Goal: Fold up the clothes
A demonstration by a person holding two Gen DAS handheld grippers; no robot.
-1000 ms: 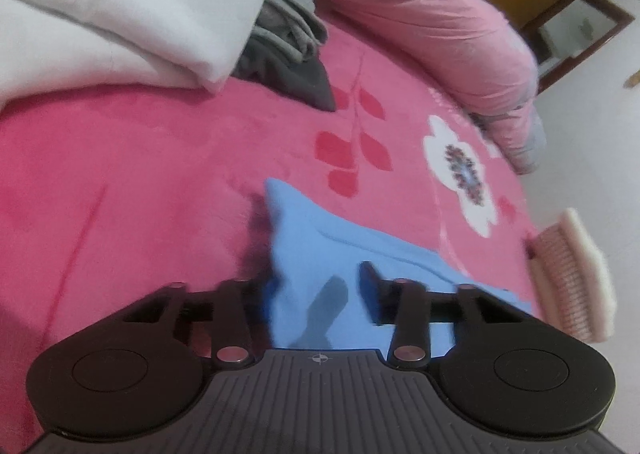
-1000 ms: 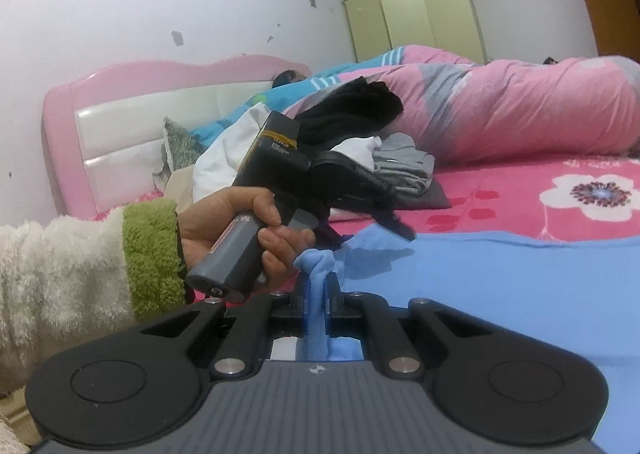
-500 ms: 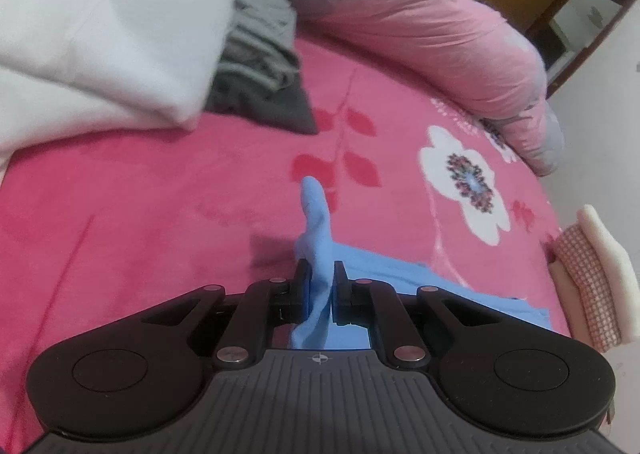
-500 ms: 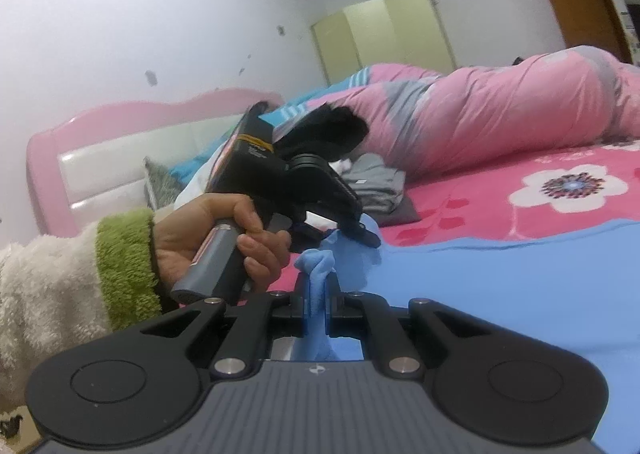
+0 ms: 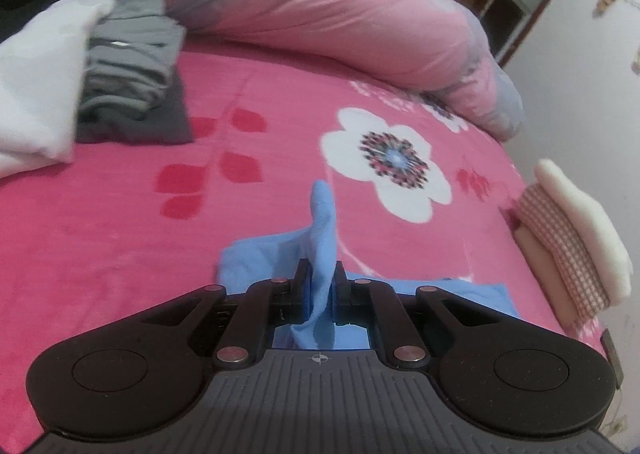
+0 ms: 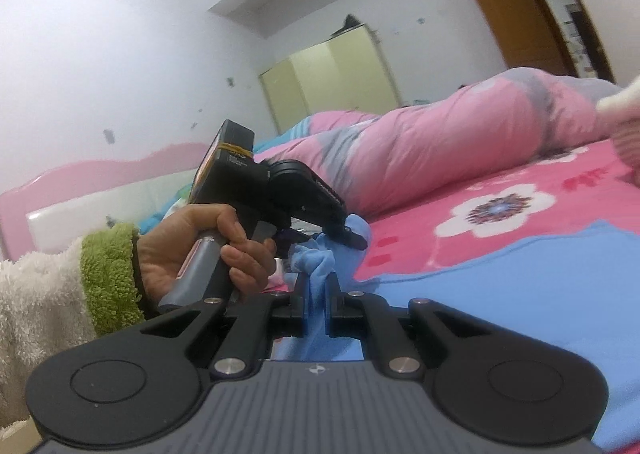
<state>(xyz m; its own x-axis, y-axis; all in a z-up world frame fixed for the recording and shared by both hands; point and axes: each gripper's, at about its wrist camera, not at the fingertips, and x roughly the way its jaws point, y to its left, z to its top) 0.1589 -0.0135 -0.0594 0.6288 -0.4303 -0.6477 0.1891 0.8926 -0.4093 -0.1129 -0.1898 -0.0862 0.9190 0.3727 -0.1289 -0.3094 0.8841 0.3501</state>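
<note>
A light blue garment (image 5: 276, 258) lies on the pink flowered bedspread (image 5: 120, 213). My left gripper (image 5: 321, 282) is shut on a raised fold of it, and a tip of blue cloth (image 5: 322, 197) sticks up past the pads. In the right wrist view my right gripper (image 6: 316, 294) is shut on a bunched corner of the same blue garment (image 6: 520, 286), which spreads away to the right. A hand (image 6: 192, 250) in a white and green fleece sleeve holds the left gripper (image 6: 354, 240) just beyond, with blue cloth pinched at its tips.
A rolled pink quilt (image 5: 340, 13) runs along the far side of the bed. White cloth (image 5: 36, 93) and folded grey clothes (image 5: 132, 65) sit at the left. A folded checked and cream stack (image 5: 576, 238) lies at the bed's right edge. A pink headboard (image 6: 92, 189) stands behind.
My left gripper went from open over the blue garment to shut on a fold of it, then lifted and carried it across the bed. The right gripper kept its grip and swung along.
</note>
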